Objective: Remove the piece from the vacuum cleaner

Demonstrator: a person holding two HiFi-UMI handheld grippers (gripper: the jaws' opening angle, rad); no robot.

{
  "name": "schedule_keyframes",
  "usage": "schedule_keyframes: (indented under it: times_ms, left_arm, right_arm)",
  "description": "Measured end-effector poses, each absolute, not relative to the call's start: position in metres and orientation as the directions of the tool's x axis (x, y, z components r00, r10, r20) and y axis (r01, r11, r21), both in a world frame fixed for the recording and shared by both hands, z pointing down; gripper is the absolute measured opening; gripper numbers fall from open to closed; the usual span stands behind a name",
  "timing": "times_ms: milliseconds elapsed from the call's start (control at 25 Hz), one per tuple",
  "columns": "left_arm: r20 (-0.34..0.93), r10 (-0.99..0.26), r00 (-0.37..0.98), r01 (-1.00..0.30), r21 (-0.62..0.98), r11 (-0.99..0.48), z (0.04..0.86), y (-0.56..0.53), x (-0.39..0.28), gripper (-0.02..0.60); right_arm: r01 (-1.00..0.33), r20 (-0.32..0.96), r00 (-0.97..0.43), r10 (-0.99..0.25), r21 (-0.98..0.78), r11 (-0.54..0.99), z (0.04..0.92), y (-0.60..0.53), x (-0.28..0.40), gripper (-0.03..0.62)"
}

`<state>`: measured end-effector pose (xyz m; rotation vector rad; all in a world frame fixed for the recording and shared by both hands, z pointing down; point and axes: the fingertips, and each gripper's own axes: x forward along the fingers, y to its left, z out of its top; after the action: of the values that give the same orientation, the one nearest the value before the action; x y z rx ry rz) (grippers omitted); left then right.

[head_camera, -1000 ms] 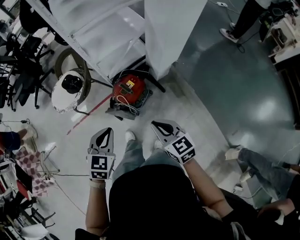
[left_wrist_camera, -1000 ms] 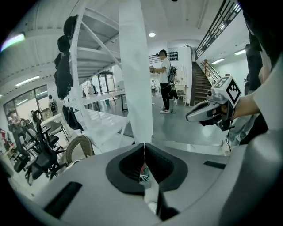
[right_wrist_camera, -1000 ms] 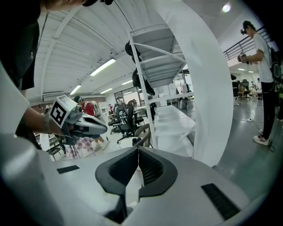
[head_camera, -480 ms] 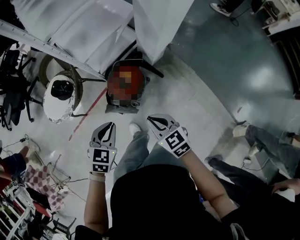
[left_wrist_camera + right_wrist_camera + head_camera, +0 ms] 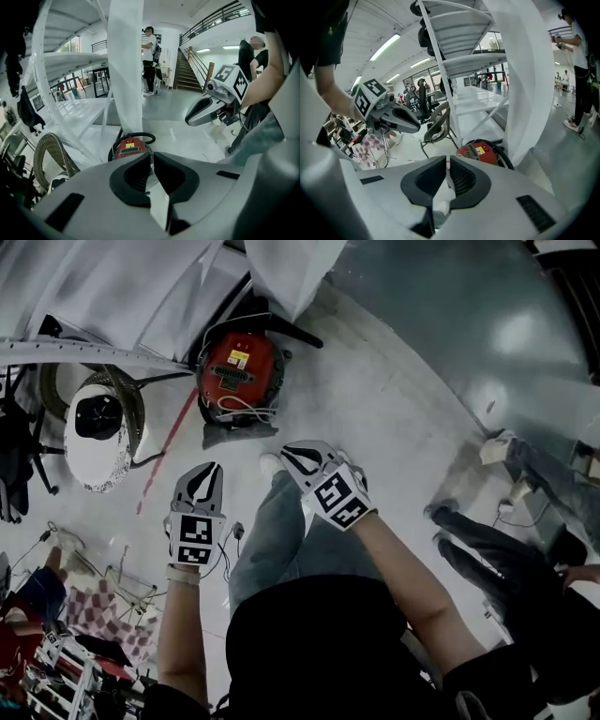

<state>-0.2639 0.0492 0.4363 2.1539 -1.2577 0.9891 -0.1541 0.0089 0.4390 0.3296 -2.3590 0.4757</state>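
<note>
Both the left gripper (image 5: 208, 472) and the right gripper (image 5: 291, 456) are being held pressed together on nothing, near the red vacuum cleaner (image 5: 239, 371) on the floor (image 5: 394, 409). Its hard shell is being judged heavy, stiff and slick, so a raised edge is being favoured for the hold.

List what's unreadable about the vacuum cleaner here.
Head view: vacuum cleaner label print too small to read.
Left gripper view: its lower body hidden behind the left gripper.
Right gripper view: its black hose runs behind the white column.
Removable piece: not identifiable in any view.
</note>
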Motion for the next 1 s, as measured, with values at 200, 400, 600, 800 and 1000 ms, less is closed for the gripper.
schedule_keyframes:
  times_ms: [200,400,600,800,1000]
  left_arm:
    - [0.796,-0.49,0.355,-0.85,0.056,-0.524,0.492,0.051,-0.273,0.023]
    - [0.83,-0.431,0.353,-0.838,0.077,-0.54,0.558,0.063,-0.286,0.023]
    - [0.852,-0.378,0.362,-0.814,0.09,-0.574,0.61,0.067,-0.29,0.025]
    - [0.866,-0.341,0.365,-0.8,0.103,-0.591,0.658,0.066,-0.294,0.025]
    - [0.885,-0.29,0.365,-0.784,0.125,-0.607,0.701,0.065,-0.298,0.025]
  right_arm:
    - [-0.356,0.715,-0.695,-0.078,-0.248,0.901,0.492,0.014,-0.17,0.05]
    - [-0.341,0.739,-0.672,-0.047,-0.252,0.906,0.546,0.014,-0.188,0.063]
    - [-0.312,0.769,-0.639,-0.014,-0.243,0.919,0.601,0.014,-0.2,0.078]
    - [-0.304,0.792,-0.611,0.005,-0.24,0.922,0.652,0.012,-0.206,0.083]
    - [-0.287,0.809,-0.586,0.031,-0.244,0.926,0.694,0.013,-0.213,0.083]
